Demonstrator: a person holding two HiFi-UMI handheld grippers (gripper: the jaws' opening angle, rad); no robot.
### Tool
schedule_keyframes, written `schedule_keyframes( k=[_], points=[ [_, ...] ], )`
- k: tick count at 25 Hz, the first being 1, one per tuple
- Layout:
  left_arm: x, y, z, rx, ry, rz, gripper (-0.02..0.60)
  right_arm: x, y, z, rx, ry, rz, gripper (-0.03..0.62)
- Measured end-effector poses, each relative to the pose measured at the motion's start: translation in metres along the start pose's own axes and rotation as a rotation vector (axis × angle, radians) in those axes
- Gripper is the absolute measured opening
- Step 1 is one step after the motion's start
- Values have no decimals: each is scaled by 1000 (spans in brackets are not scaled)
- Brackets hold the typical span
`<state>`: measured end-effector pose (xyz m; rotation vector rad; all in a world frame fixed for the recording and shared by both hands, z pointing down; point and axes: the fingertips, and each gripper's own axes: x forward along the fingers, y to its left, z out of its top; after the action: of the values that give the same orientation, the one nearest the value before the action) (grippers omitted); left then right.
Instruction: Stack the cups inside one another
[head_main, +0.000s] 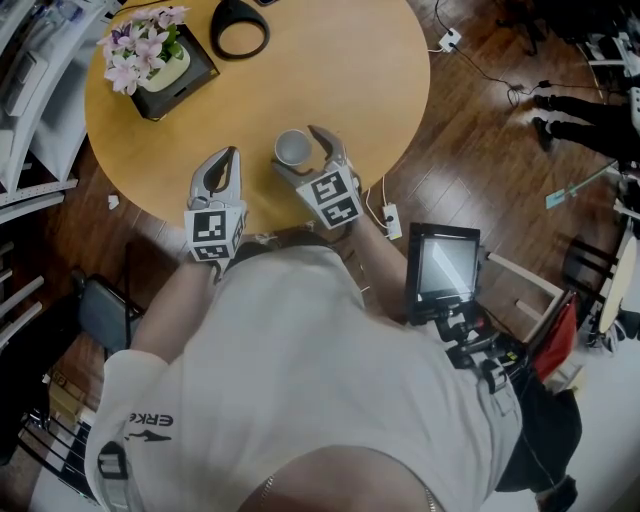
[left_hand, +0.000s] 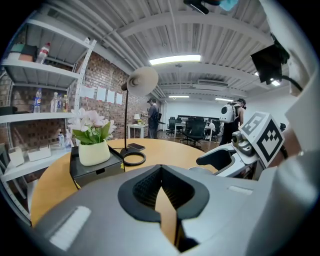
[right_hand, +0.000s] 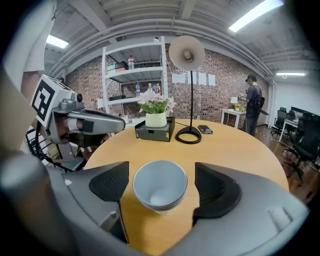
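Observation:
A stack of pale grey cups (head_main: 292, 148) nested in one another stands upright on the round wooden table (head_main: 340, 70), near its front edge. My right gripper (head_main: 303, 156) is open around the stack; in the right gripper view the cups (right_hand: 160, 175) sit between the two black pads (right_hand: 111, 183) with a gap on each side. My left gripper (head_main: 226, 160) rests to the left of the cups, apart from them. In the left gripper view it (left_hand: 161, 189) is shut with nothing in it.
A pot of pink flowers (head_main: 150, 55) on a black box sits at the table's far left, with a black lamp base (head_main: 240, 28) beside it and a phone (right_hand: 205, 129) further back. A small monitor (head_main: 445, 265) and cables lie on the floor at right.

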<state>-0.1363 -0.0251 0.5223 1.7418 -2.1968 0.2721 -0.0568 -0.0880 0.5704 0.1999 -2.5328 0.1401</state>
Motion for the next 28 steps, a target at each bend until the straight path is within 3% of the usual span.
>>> schedule_keyframes(
  k=[12,20,25,28],
  points=[
    [-6,-1,7,7,-28,-7,2,-14,-2,23,-16,-62,-51,407],
    [-20,-8,23,20,-92,-47,2,-56,-1,59,-17,-209,-179,207],
    [-35,-20,30,21,-140,-98,2,-90,7,68,-16,-259,-306,69],
    [-45,-31,32,18,-162,-133,2,-111,15,66,3,-276,-358,31]
  ],
)
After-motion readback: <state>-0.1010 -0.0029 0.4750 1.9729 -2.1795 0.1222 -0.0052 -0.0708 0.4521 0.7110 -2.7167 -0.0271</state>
